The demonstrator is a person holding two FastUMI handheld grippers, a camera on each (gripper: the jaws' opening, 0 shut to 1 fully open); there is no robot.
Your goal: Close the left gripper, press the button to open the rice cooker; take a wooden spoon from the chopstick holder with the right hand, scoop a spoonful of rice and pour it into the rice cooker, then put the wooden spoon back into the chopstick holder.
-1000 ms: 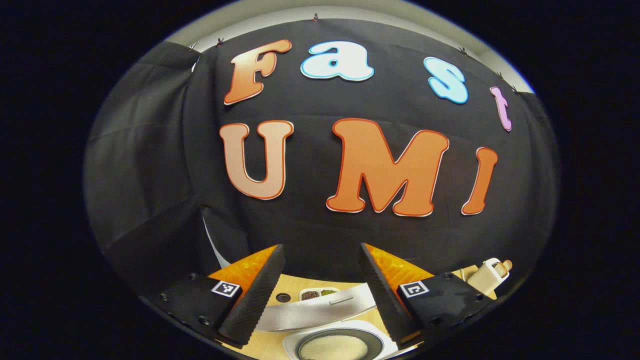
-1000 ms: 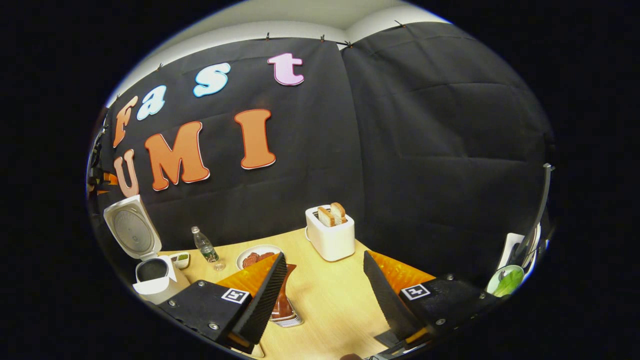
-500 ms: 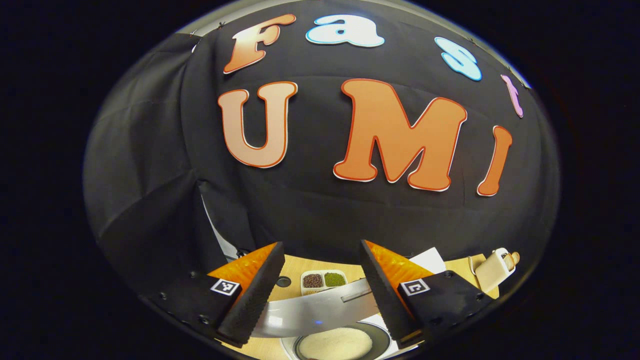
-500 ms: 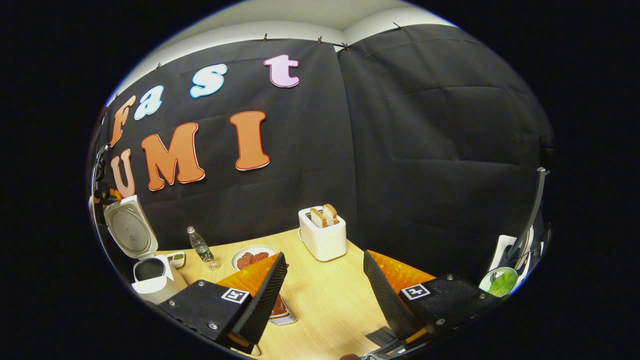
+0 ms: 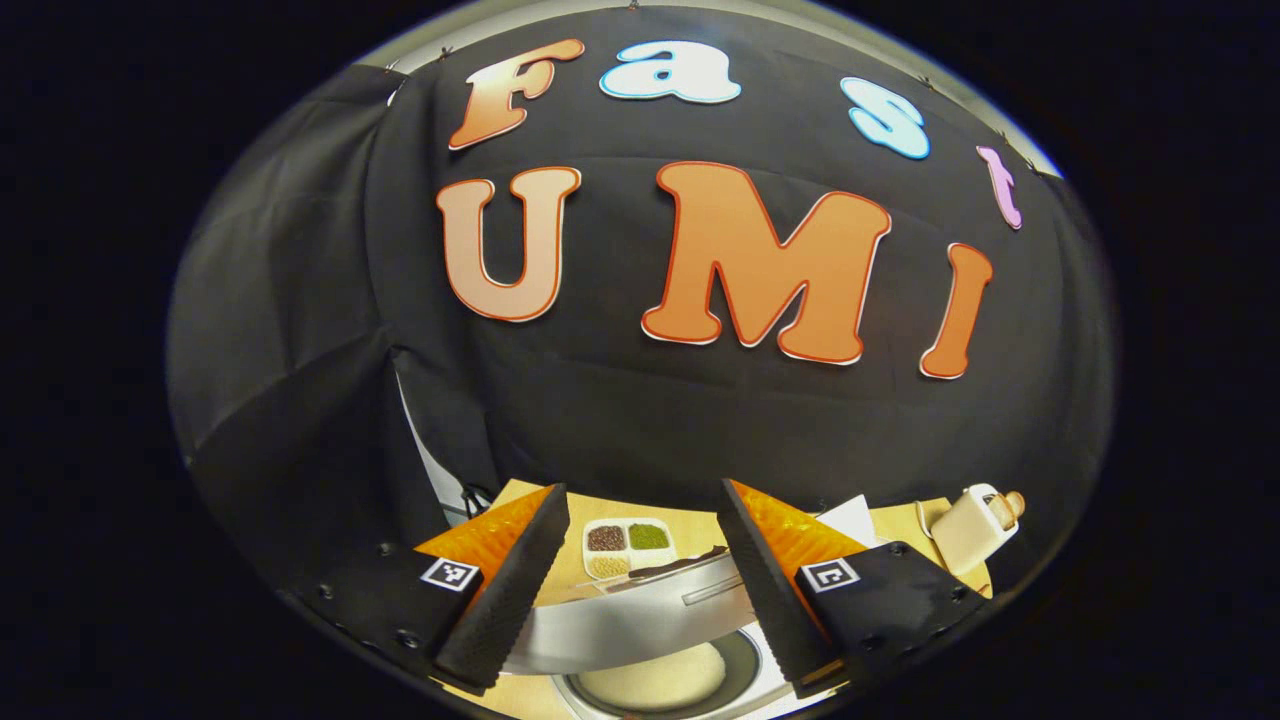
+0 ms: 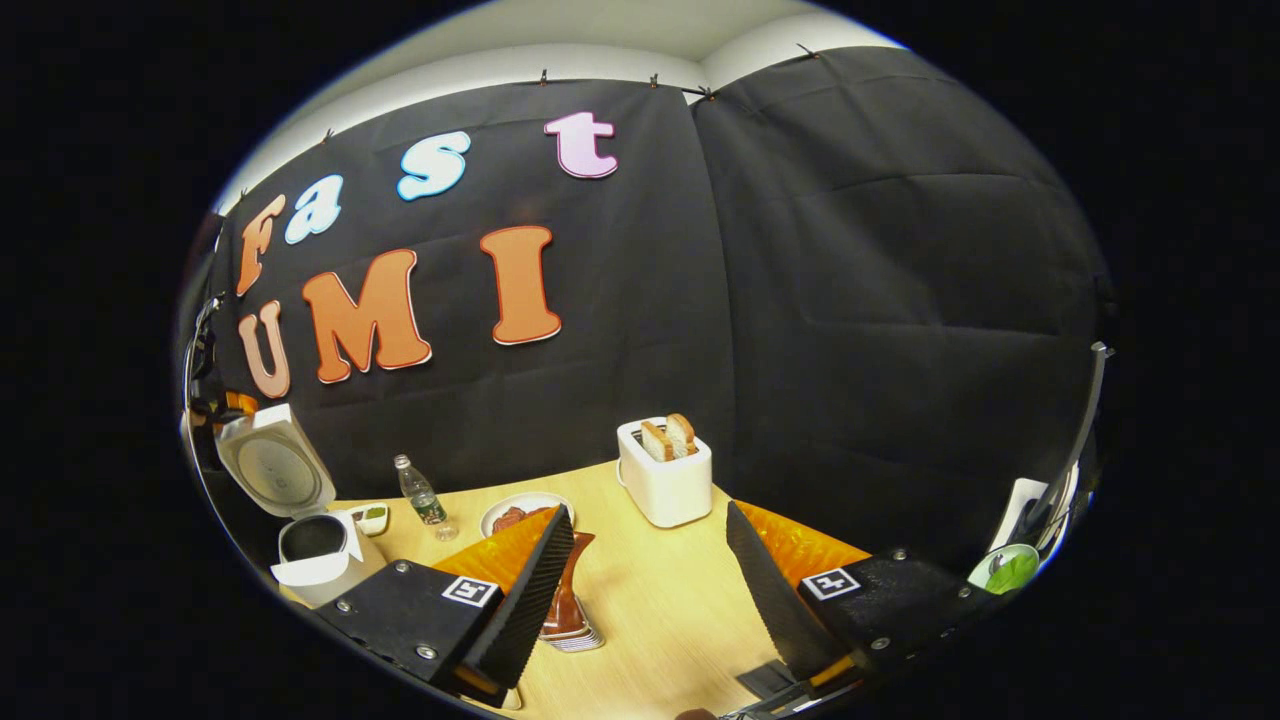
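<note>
Black cloth is backing the wooden table point(image 6: 650, 600), where the rice cooker point(image 6: 305, 545) is standing at the far left, lid up. Both the left gripper point(image 5: 640, 570) and right gripper point(image 6: 650, 590) are hanging released and empty. With the lid open, I judge fetching the wooden spoon is next, so the right gripper should be lining up squarely on its handle before clenching.

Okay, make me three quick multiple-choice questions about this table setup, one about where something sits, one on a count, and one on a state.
1. Where does the water bottle stand?
A. between the rice cooker and the plate
B. right of the toaster
C. inside the cooker

2. How many bread slices stand in the toaster?
A. none
B. two
C. four

3. The rice cooker's lid is:
A. shut
B. raised open
C. lying on the table

Answers: 1 A, it stands between them in the right gripper view. 2 B, two slices stick up. 3 B, the lid tilts up over the dark pot.
</note>
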